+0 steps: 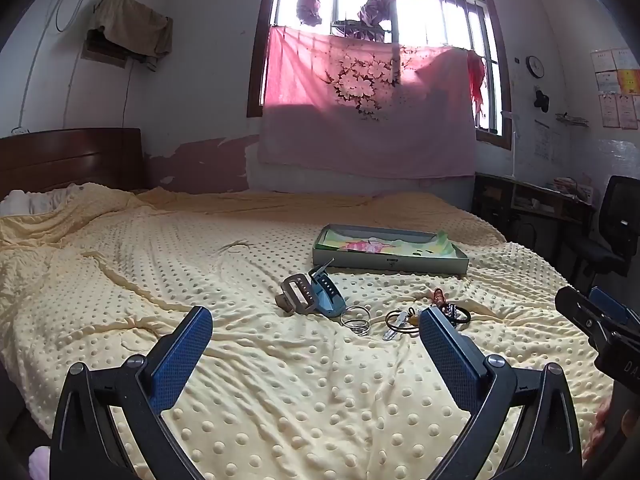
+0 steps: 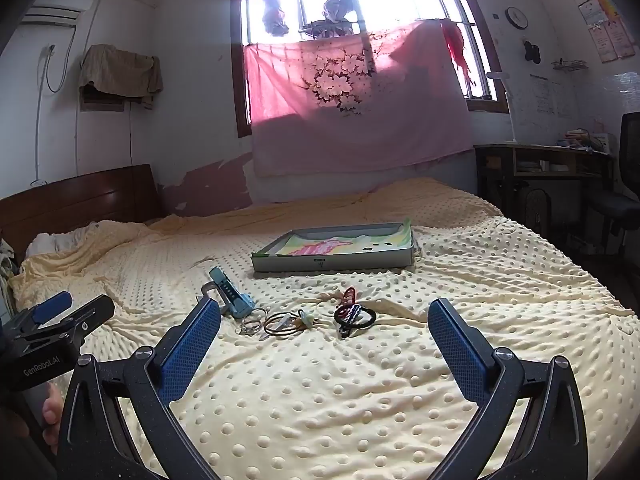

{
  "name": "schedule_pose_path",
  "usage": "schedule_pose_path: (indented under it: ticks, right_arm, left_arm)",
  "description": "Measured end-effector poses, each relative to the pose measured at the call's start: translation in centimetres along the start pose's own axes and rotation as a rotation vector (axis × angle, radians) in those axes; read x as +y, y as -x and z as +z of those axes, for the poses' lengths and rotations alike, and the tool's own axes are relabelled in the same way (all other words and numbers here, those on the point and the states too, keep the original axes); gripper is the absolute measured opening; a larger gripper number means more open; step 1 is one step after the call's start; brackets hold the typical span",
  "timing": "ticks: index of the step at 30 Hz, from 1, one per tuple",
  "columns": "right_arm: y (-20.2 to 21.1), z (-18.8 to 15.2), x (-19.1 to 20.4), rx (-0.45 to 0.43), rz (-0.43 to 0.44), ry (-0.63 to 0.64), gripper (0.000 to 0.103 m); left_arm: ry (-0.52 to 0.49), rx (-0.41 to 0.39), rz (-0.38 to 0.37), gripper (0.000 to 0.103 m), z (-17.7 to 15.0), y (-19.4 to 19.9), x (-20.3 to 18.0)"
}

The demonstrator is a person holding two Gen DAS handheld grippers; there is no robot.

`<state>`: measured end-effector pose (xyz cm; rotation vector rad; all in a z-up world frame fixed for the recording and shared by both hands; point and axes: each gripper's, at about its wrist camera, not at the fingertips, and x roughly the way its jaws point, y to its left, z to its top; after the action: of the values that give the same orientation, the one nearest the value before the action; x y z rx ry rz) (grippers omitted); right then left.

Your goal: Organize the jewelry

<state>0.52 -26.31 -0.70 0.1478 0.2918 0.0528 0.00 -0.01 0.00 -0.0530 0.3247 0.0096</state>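
Both our grippers hang low over the yellow dotted blanket (image 1: pixel 280 380): the left gripper (image 1: pixel 316 332) and the right gripper (image 2: pixel 324 324) each stand spread wide with nothing between the blue pads. Ahead we see the jewelry: silver rings (image 1: pixel 355 319), a black hair tie (image 2: pixel 360 317), a blue clip (image 2: pixel 236 298). Behind them lies the shallow box (image 2: pixel 336 258).

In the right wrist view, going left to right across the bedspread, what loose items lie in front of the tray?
Blue watch strap → silver rings → thin brown hoop bracelets → black hair tie.
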Motion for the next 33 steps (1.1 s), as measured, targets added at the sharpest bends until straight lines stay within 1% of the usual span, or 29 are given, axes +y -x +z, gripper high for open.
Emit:
schedule_pose_path:
  ticks: [33]
  right_arm:
    - [-0.05,-0.23,-0.27,-0.001,0.000,0.000,0.102]
  left_arm:
    - [0.004,0.001,-0.003,0.103,-0.03,0.04,0.03]
